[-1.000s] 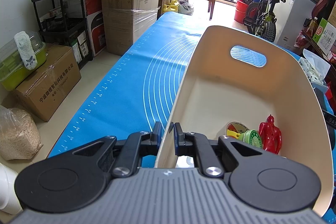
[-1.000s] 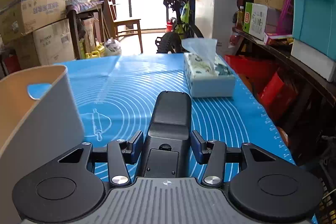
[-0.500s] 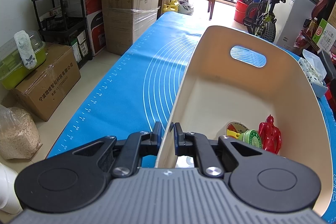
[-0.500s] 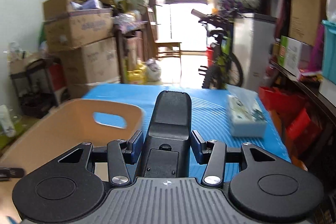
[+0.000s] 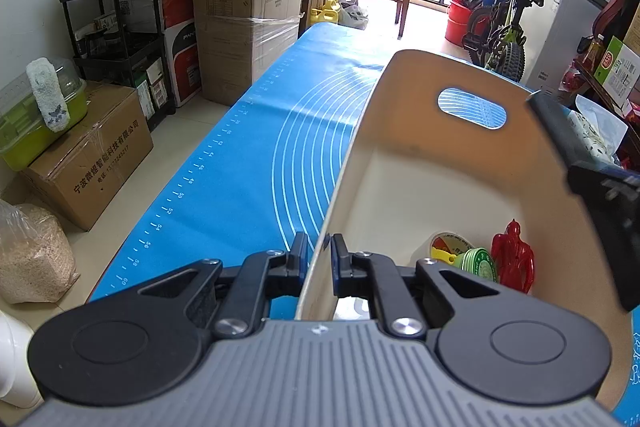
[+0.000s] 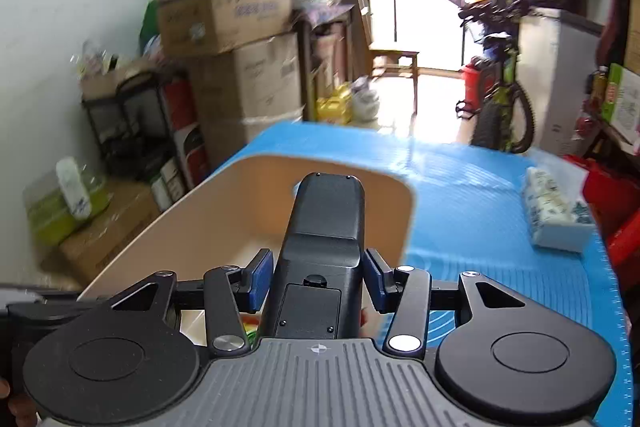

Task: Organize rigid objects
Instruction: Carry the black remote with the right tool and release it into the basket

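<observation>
Left wrist view: we clamp our left gripper (image 5: 319, 259) on the bin (image 5: 436, 163) wall to steady it, while our right gripper (image 6: 318, 281) grips the black remote (image 6: 324, 239) above it, ready to drop.

A: R gripper (image 6: 318, 277) status?
B: Clamped on a black remote (image 6: 324, 247), battery cover up, nose pointing fwd over the cream bin (image 6: 224, 195).
A: Anything else nearby?
B: Tissue pack (image 6: 556, 215) fwd-right on the blue mat (image 6: 480, 207), well apart from the bin.
</observation>
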`<state>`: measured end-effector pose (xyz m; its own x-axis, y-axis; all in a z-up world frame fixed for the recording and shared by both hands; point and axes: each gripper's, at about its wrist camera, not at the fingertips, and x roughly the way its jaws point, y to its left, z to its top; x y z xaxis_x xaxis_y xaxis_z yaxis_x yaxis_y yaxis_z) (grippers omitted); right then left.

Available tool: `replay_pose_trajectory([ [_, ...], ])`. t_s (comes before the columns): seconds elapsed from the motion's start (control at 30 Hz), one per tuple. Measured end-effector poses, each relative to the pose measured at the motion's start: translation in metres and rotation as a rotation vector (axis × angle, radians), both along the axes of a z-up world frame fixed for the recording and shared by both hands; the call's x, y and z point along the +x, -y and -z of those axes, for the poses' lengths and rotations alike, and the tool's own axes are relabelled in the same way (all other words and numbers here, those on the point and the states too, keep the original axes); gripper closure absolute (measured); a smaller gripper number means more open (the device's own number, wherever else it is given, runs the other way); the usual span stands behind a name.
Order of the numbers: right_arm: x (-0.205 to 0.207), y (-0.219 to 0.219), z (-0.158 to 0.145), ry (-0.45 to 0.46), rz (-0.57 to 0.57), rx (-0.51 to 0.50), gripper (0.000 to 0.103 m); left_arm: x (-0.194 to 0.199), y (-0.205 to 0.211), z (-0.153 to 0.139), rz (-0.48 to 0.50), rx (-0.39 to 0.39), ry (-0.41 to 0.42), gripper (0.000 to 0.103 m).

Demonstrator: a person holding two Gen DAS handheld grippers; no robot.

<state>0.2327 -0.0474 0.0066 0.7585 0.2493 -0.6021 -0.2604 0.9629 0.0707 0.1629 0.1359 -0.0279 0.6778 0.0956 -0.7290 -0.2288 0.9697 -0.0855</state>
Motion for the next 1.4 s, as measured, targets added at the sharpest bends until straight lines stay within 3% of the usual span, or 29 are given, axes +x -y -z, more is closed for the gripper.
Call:
replay_pose_trajectory([
  [0.4, 0.0, -0.04, 0.034, -0.129, -0.108, -0.113, 0.049, 0.0, 0.0, 0.0, 0.001, 0.002, 0.004, 0.09],
  [0.5, 0.005, -0.046, 0.037, -0.193, -0.133, -0.11, 0.049, 0.0, 0.0, 0.002, 0.003, 0.0, 0.001, 0.09],
  [0.67, 0.006, -0.048, 0.038, -0.217, -0.14, -0.124, 0.048, 0.0, 0.0, 0.002, 0.0, -0.001, 0.001, 0.09],
  [0.9, 0.003, -0.04, 0.028, -0.23, -0.134, -0.058, 0.038, -0.001, 0.0, 0.002, 0.003, -0.008, -0.007, 0.089],
  [1.0, -0.003, -0.036, 0.02, -0.209, -0.113, -0.042, 0.028, -0.003, 0.002, 0.001, 0.004, -0.004, -0.009, 0.089],
  [1.07, -0.009, -0.029, 0.014, -0.177, -0.091, -0.009, 0.027, -0.005, 0.003, -0.001, 0.004, 0.001, -0.009, 0.086],
  [1.17, -0.019, -0.019, 0.006, -0.138, -0.056, 0.003, 0.025, -0.011, 0.008, -0.007, 0.003, 0.013, 0.017, 0.063],
  [1.23, -0.027, -0.012, 0.001, -0.116, -0.039, 0.004, 0.023, -0.016, 0.014, -0.014, 0.007, 0.06, 0.047, 0.036],
  [1.3, -0.035, -0.006, -0.004, -0.101, -0.028, 0.003, 0.021, -0.02, 0.02, -0.022, 0.024, 0.1, 0.068, 0.023],
  [1.4, -0.045, 0.001, -0.013, -0.093, -0.025, 0.003, 0.021, -0.025, 0.029, -0.031, 0.059, 0.125, 0.088, 0.014],
])
